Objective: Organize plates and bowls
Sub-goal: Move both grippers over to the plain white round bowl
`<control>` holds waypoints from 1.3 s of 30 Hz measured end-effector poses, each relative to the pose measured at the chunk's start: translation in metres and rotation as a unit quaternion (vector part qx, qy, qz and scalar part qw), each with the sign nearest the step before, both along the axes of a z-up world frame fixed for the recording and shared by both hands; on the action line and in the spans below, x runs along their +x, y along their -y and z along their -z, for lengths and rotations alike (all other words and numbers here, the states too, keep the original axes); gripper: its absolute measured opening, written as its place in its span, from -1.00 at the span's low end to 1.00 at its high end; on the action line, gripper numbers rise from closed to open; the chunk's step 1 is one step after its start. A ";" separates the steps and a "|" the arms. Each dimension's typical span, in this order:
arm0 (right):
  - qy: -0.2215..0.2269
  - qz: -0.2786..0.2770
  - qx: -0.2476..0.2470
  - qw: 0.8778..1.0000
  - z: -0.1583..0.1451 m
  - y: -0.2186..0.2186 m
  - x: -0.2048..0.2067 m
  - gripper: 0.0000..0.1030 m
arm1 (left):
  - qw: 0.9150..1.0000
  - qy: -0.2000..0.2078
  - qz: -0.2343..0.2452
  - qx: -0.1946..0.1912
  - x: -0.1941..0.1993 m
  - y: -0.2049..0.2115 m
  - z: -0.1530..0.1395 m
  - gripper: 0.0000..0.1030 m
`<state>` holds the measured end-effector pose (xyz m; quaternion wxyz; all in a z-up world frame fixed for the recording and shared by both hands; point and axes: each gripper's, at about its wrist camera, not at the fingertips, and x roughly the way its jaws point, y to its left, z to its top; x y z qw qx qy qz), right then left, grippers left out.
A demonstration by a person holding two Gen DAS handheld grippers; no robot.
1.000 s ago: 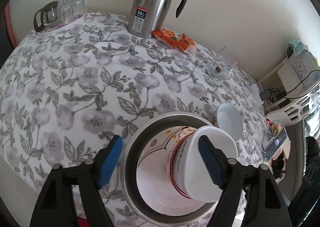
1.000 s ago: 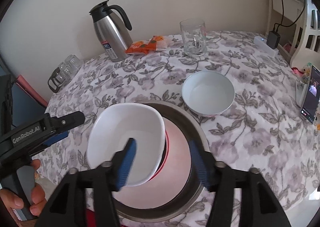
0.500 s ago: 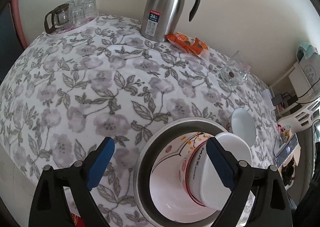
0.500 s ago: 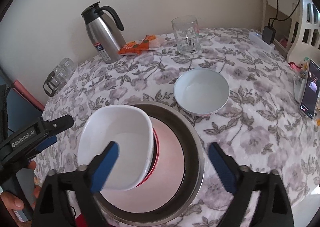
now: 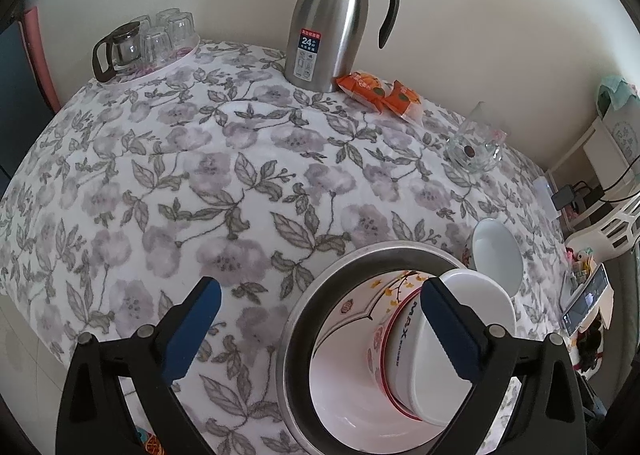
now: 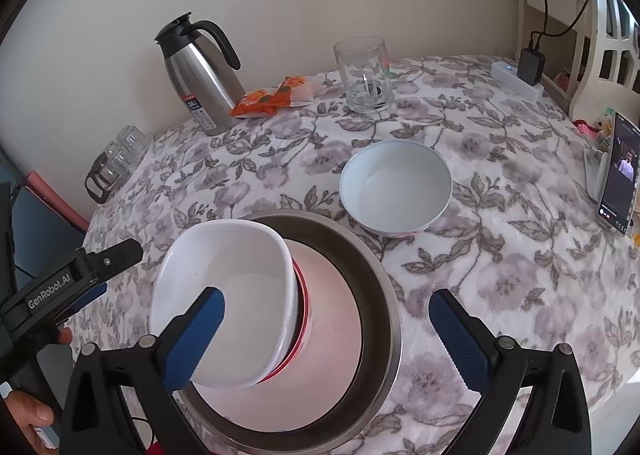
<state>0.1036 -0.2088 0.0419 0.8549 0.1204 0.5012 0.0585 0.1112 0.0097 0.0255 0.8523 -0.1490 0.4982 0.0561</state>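
A large steel bowl stands on the floral table near the front edge. Inside it a patterned bowl holds a red-rimmed bowl, and a square white bowl leans tilted in those. A round white bowl sits alone on the cloth beside the steel bowl. My right gripper is open and empty above the stack. My left gripper is open and empty over the steel bowl's left rim; it also shows in the right wrist view.
A steel thermos jug stands at the back with orange snack packets beside it. A glass mug stands at the back right. A tray of glasses is at the far left. A phone leans at the right edge.
Both grippers opened wider and drew back from the stack. The right gripper let go of the square white bowl, which stays tilted in the nested bowls.
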 end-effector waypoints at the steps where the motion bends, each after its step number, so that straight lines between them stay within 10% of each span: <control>1: -0.001 0.002 0.002 1.000 0.000 0.001 0.000 1.00 | 1.000 0.002 -0.001 0.001 0.000 0.000 0.000 0.94; 21: 0.004 0.112 0.033 0.993 -0.002 0.082 0.030 1.00 | 0.998 0.044 0.050 0.021 0.028 0.036 -0.036 0.94; 39: -0.010 0.174 0.087 0.981 0.041 0.132 0.055 0.99 | 0.988 -0.045 0.133 0.057 0.110 0.134 -0.038 0.94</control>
